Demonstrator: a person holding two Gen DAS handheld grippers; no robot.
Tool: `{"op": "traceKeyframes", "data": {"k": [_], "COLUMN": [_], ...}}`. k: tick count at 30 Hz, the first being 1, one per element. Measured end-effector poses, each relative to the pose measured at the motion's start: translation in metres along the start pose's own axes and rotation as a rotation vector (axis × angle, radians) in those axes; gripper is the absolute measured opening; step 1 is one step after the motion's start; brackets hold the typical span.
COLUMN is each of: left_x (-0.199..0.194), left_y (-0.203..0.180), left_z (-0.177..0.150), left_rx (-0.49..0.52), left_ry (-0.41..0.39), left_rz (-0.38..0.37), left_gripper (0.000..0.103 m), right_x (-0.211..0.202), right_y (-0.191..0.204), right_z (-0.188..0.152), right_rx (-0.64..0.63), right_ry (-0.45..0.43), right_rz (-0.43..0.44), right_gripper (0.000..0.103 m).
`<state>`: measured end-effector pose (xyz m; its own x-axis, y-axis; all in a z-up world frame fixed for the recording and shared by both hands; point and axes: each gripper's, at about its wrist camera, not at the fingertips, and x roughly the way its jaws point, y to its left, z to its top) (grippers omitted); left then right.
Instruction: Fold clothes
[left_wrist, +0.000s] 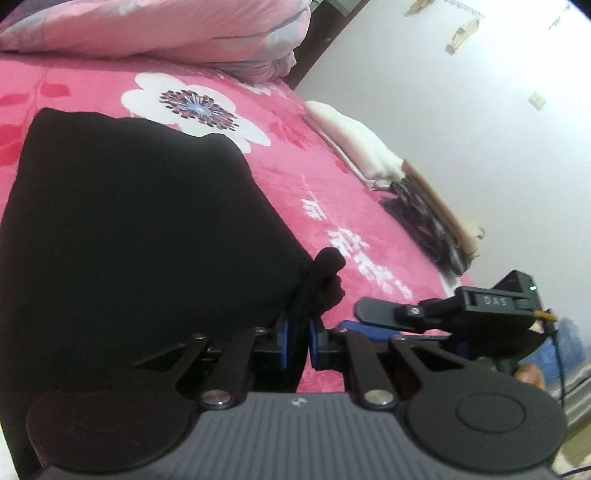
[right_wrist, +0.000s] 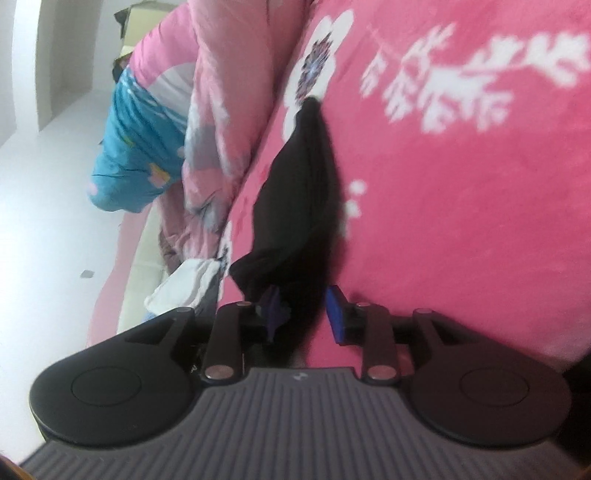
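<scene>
A pink floral blanket (left_wrist: 295, 177) covers the bed in both views, its white flowers and white sprig print running under everything. Only the left wrist view shows the stack of folded clothes (left_wrist: 373, 155) along the bed's far edge against the white wall (left_wrist: 461, 147), cream pieces at one end and darker patterned ones at the other, and the other gripper lying low over the blanket just beside. Only the right wrist view shows the blue printed bedding (right_wrist: 136, 147) heaped beyond the rolled pink quilt (right_wrist: 218, 122), which the left view sees as a pale pink roll (left_wrist: 155, 29) at the head of the bed. The black garment (left_wrist: 140, 229) lies spread on the blanket in the left view, broad, flat and featureless, with one corner bunched into a narrow twist; in the right view the same cloth (right_wrist: 295, 206) shows as a slim draped fold tapering to a point. The left gripper (left_wrist: 298, 339) has its blue pads nearly together, pinching that twisted corner. The right gripper (right_wrist: 304, 314) stands partly open, cloth hanging between its fingers; the right-hand blue pad (right_wrist: 335, 314) is clear of the fabric, while the other pad's contact is blurred and I cannot tell.
</scene>
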<state>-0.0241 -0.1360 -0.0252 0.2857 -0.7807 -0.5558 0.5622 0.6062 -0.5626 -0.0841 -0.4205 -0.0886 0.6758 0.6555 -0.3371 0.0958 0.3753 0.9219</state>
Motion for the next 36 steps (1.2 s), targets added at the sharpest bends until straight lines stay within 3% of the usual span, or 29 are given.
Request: {"op": "traceKeyframes", "data": {"k": [2, 4, 5, 7, 10, 14, 18, 20, 22, 24, 29, 34, 36], "left_x": [0.0, -0.001, -0.003, -0.007, -0.014, -0.01, -0.002, -0.003, -0.003, 0.0, 0.014, 0.023, 0.024], "left_y": [-0.001, -0.003, -0.005, -0.008, -0.013, -0.019, -0.022, -0.029, -0.039, -0.052, -0.078, -0.08, -0.074], "left_z": [0.0, 0.0, 0.0, 0.002, 0.005, 0.006, 0.004, 0.001, -0.003, -0.008, -0.021, -0.016, -0.012], "left_rx": [0.004, 0.017, 0.027, 0.045, 0.075, 0.114, 0.116, 0.155, 0.229, 0.316, 0.491, 0.463, 0.428], "left_ry": [0.004, 0.009, 0.01, -0.002, -0.023, -0.02, 0.009, 0.008, 0.009, 0.028, 0.023, 0.014, 0.013], "left_rz": [-0.023, -0.041, -0.045, -0.049, -0.06, -0.017, -0.031, -0.038, -0.016, 0.02, 0.125, 0.15, 0.153], "left_gripper": [0.016, 0.027, 0.029, 0.031, 0.032, 0.032, 0.033, 0.04, 0.055, 0.057, 0.052, 0.022, 0.016], "right_x": [0.007, 0.011, 0.013, 0.004, -0.015, -0.037, -0.042, -0.045, -0.048, -0.05, -0.06, -0.06, -0.058], "right_y": [0.001, -0.001, -0.003, -0.005, -0.009, -0.017, -0.02, -0.022, -0.023, -0.024, -0.026, -0.021, -0.019], "right_z": [-0.001, 0.0, 0.0, -0.002, -0.008, -0.018, -0.027, -0.028, -0.029, -0.03, -0.034, -0.037, -0.037], "right_rx": [0.006, 0.022, 0.037, 0.052, 0.057, 0.089, 0.099, 0.093, 0.089, 0.086, 0.07, 0.034, 0.025], "right_ry": [0.01, 0.011, 0.007, -0.014, -0.07, -0.108, -0.094, -0.106, -0.129, -0.15, -0.168, -0.173, -0.175], "right_rz": [0.021, 0.039, 0.053, 0.065, 0.061, 0.052, 0.023, 0.005, 0.0, -0.004, -0.007, -0.038, -0.044], "right_gripper": [0.028, 0.026, 0.022, 0.005, 0.001, 0.001, 0.004, 0.004, 0.004, 0.005, 0.005, 0.005, 0.005]}}
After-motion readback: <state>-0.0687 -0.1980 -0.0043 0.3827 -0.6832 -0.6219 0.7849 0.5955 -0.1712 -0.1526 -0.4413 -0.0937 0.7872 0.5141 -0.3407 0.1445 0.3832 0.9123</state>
